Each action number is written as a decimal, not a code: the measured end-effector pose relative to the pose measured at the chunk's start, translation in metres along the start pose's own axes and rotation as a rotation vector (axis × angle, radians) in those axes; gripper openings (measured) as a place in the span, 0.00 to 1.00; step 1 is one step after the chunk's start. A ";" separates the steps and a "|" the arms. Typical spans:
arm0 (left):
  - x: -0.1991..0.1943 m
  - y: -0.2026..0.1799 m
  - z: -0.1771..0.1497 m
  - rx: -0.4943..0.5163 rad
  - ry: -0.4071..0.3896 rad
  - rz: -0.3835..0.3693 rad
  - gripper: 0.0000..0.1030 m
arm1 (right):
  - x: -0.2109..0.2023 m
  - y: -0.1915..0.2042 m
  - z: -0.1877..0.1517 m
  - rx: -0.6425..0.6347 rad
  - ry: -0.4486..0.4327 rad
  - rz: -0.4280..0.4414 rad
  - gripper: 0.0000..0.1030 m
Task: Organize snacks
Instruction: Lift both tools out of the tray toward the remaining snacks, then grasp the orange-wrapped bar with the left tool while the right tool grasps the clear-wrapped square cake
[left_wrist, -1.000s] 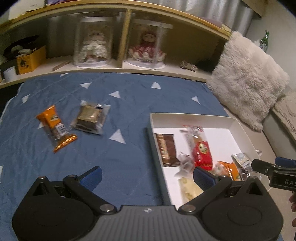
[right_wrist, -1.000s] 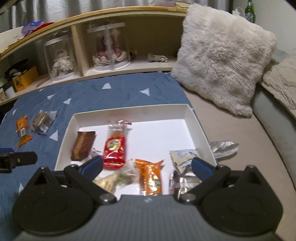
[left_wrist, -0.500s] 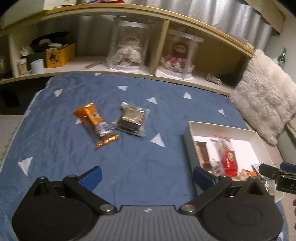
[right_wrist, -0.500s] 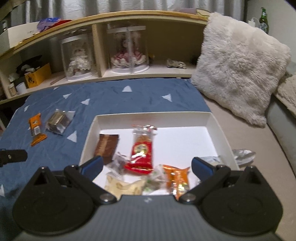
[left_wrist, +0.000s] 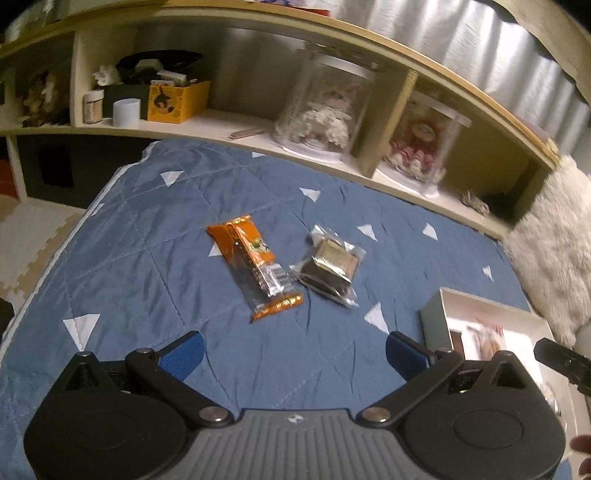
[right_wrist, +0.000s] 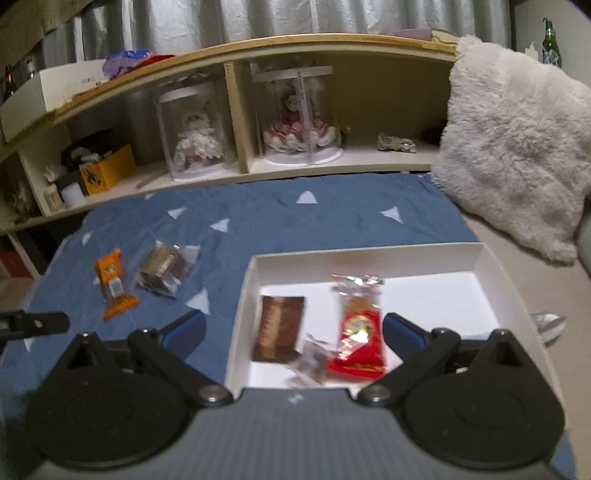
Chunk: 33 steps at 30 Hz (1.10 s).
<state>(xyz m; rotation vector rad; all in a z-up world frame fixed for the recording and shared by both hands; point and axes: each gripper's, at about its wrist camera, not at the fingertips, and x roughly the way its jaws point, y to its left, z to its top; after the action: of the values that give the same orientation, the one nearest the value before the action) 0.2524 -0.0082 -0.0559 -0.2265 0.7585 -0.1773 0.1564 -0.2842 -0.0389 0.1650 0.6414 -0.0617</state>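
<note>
An orange snack bar (left_wrist: 255, 266) and a clear-wrapped brown cake (left_wrist: 330, 267) lie on the blue quilt, ahead of my open, empty left gripper (left_wrist: 293, 354). Both also show in the right wrist view, the bar (right_wrist: 112, 282) and the cake (right_wrist: 164, 267) at left. A white box (right_wrist: 369, 260) holds a brown bar (right_wrist: 279, 326), a red packet (right_wrist: 358, 325) and other wrapped snacks. My right gripper (right_wrist: 293, 330) is open and empty, hovering over the box's near left corner. The box's edge (left_wrist: 432, 317) shows at the left view's right side.
A wooden shelf (right_wrist: 258, 170) with two dolls in clear cases runs along the back. A fluffy white pillow (right_wrist: 517, 162) leans at right. A silver wrapper (right_wrist: 550, 321) lies outside the box's right wall. The quilt's left edge (left_wrist: 74, 236) drops to the floor.
My left gripper has swung left, away from the box, bringing the orange bar and cake to centre view. My right gripper has drifted left and back over the box. Both stayed open.
</note>
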 end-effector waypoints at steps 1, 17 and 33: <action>0.004 0.002 0.001 -0.020 -0.003 0.000 1.00 | 0.002 0.003 0.002 0.009 -0.010 0.012 0.99; 0.084 0.032 0.035 -0.198 -0.004 0.040 0.99 | 0.098 0.071 0.017 -0.115 0.014 0.209 0.60; 0.138 0.034 0.041 -0.167 -0.061 0.059 0.86 | 0.173 0.121 0.009 -0.343 0.099 0.224 0.27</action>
<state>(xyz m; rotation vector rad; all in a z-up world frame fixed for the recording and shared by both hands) 0.3824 -0.0025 -0.1272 -0.3663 0.7191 -0.0502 0.3129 -0.1673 -0.1194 -0.0930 0.7185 0.2725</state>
